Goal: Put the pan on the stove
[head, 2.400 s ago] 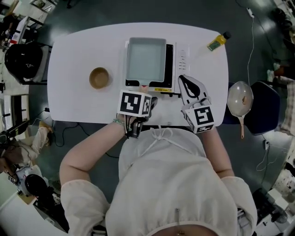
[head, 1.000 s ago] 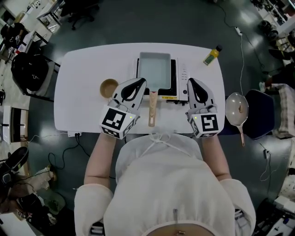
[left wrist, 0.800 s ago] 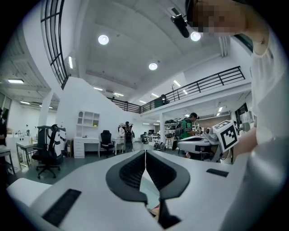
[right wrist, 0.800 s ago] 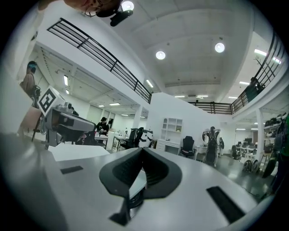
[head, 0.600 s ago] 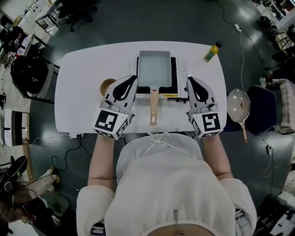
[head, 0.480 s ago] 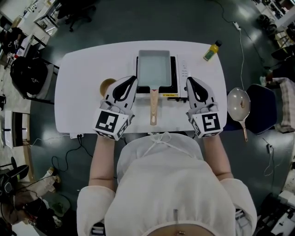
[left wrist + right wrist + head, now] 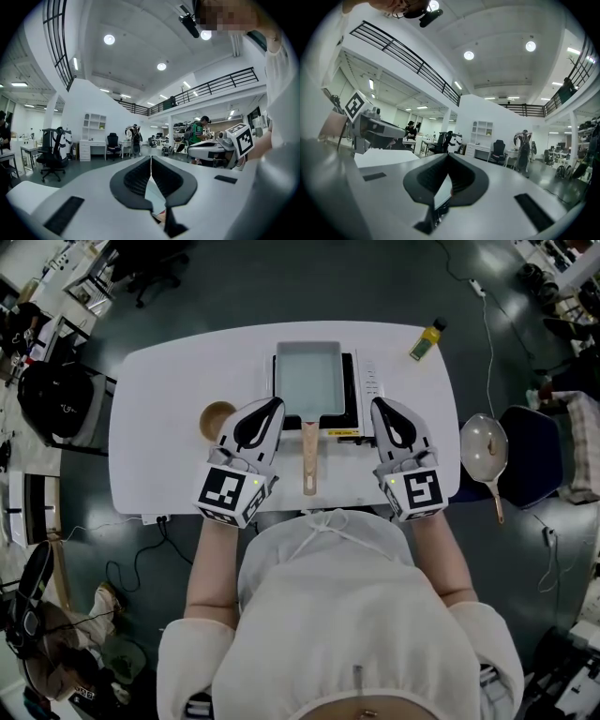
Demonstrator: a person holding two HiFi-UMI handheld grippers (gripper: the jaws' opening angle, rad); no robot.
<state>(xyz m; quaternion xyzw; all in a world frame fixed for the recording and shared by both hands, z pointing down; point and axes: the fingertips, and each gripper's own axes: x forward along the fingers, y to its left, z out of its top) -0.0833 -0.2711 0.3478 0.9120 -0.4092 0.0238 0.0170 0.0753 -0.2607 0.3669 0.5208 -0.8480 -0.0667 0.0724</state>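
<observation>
White table (image 7: 155, 442): we are holding left gripper (image 7: 276, 403) and right gripper (image 7: 376, 403) closed and empty, flanking the rectangular pan (image 7: 307, 379) on the portable stove (image 7: 372, 381).

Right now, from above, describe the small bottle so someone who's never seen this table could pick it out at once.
On the white table, find the stove with the rectangular pan at the far middle. The bottle sits alone to the stove's right, near the far right corner. It is yellow with a dark cap, unlike the round brown bowl on the left.
</observation>
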